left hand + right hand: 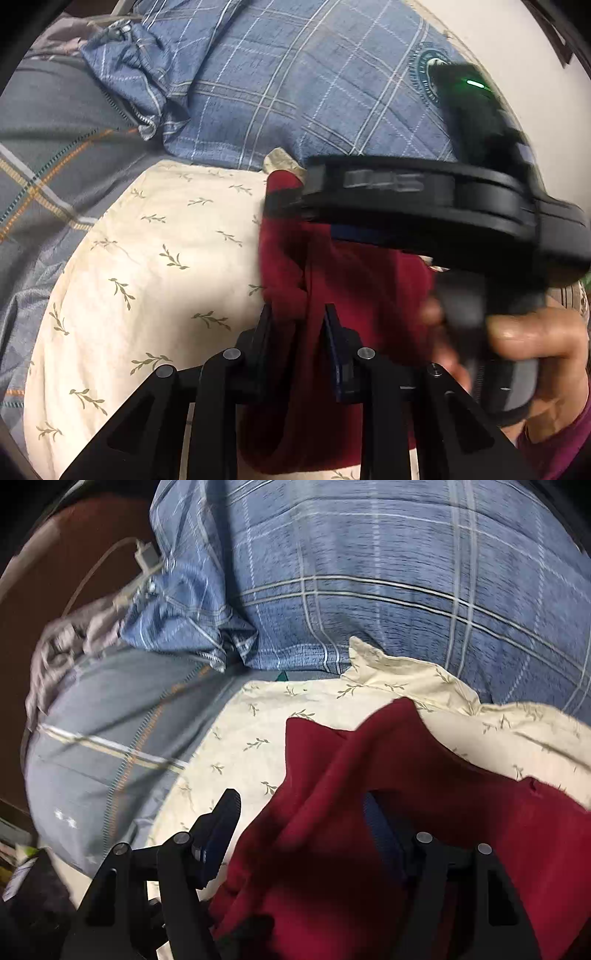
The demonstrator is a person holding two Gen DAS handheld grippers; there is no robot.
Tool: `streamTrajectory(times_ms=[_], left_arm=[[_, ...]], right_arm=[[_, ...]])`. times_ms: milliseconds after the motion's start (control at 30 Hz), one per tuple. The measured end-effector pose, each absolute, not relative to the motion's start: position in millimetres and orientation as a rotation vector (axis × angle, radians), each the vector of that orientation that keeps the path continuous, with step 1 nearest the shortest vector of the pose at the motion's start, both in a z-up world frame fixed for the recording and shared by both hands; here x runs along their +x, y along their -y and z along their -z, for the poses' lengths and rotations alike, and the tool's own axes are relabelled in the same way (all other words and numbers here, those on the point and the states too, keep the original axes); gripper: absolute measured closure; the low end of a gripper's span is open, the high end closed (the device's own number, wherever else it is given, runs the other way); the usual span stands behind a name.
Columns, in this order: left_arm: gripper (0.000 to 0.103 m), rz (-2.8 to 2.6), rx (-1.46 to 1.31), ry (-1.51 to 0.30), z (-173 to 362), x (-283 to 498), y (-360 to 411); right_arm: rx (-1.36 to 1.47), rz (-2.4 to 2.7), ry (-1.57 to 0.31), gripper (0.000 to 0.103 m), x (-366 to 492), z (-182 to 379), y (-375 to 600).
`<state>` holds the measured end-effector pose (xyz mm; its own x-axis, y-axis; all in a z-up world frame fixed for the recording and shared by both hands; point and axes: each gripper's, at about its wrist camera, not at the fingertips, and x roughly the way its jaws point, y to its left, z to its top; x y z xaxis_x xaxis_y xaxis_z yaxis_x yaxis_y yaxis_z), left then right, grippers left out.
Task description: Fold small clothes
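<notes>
A dark red garment [354,280] lies crumpled on a cream cloth with a leaf print [166,258]. My left gripper [299,321] is at the garment's left edge, its fingers close together and pinching a raised fold of the red fabric. In the right wrist view the same red garment [332,760] is heaped over the cream cloth [258,716]. My right gripper [303,812] stands wide open over it; red fabric lies between the fingers and covers part of the right finger [380,823]. The right gripper's black body [424,195] crosses the left wrist view, held by a hand [528,339].
A blue plaid pillow [277,74] [369,572] lies just behind the cream cloth. Grey plaid bedding [55,147] [110,720] spreads to the left. A white charger with its cable [144,557] rests at the far left by a brown surface [55,590].
</notes>
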<state>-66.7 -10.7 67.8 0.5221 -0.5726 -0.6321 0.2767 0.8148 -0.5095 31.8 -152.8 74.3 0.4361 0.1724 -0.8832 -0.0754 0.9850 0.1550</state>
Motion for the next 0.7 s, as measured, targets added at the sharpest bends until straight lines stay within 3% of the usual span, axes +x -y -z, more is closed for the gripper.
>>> streamTrajectory(times_ms=[133, 200, 267, 333, 700], left_arm=[[0.08, 0.54, -0.34, -0.877, -71, -71, 14], [0.08, 0.541, -0.326, -0.879, -72, -74, 13], [0.08, 0.542, -0.323, -0.885, -72, -73, 13], [0.08, 0.545, -0.334, -0.894, -73, -71, 14], [0.05, 0.476, -0.286, -0.934, -66, -64, 21]], right_arm=[[0.053, -0.113, -1.18, 0.025, 44, -53, 151], [-0.003, -0.107, -1.18, 0.032, 44, -50, 150], [-0.069, -0.065, -1.121, 0.069, 37, -55, 152], [-0.071, -0.1, -1.092, 0.078, 30, -59, 156], [0.037, -0.125, -1.08, 0.081, 21, -61, 173]])
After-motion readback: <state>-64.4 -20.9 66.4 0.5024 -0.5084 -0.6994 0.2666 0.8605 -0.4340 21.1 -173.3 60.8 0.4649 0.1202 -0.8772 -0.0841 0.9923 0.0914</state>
